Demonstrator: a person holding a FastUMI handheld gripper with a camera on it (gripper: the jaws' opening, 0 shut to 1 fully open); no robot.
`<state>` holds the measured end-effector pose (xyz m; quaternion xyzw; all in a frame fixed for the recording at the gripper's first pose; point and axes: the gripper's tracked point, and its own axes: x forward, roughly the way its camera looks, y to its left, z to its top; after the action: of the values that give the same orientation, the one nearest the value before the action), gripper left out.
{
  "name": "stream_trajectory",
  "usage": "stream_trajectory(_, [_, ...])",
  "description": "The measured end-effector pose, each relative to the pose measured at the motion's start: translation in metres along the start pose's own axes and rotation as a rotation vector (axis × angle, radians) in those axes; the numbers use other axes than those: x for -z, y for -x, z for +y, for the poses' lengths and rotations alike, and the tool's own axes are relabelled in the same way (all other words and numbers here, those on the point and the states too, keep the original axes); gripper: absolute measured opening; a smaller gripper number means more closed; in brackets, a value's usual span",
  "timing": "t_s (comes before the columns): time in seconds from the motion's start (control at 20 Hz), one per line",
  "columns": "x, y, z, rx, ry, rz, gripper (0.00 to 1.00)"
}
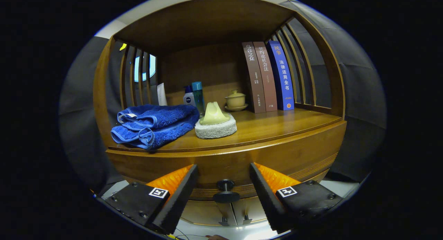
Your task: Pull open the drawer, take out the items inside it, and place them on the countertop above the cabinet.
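The gripper [224, 195] is released, its fingers spread either side of the closed drawer's [228, 165] black knob [225, 191] without touching it. On the countertop [277, 124] beyond: one folded blue towel [154, 124], one sponge [216, 126], two bottles [194, 94], one lidded cup [235, 100], three upright books [268, 77].

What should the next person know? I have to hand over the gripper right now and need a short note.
Gripper: open, fingers either side of the drawer knob, not pressing on it.
Drawer: looks shut; its contents are hidden.
Countertop: already carries a blue towel, a sponge with soap, bottles, a lidded cup and books.
Done: lined up on the knob.
Left: close on the knob, pull, move the items up.
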<state>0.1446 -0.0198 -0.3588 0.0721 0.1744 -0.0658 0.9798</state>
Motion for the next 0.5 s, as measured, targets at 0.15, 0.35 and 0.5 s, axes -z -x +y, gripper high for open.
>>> stream_trajectory(0.15, [0.000,-0.001,0.000,-0.001,-0.003,0.002,0.99])
stream_trajectory(0.35, [-0.007,0.003,0.000,0.003,0.002,-0.011,1.00])
stream_trajectory(0.5, [-0.015,0.017,0.006,-0.006,0.008,-0.015,0.99])
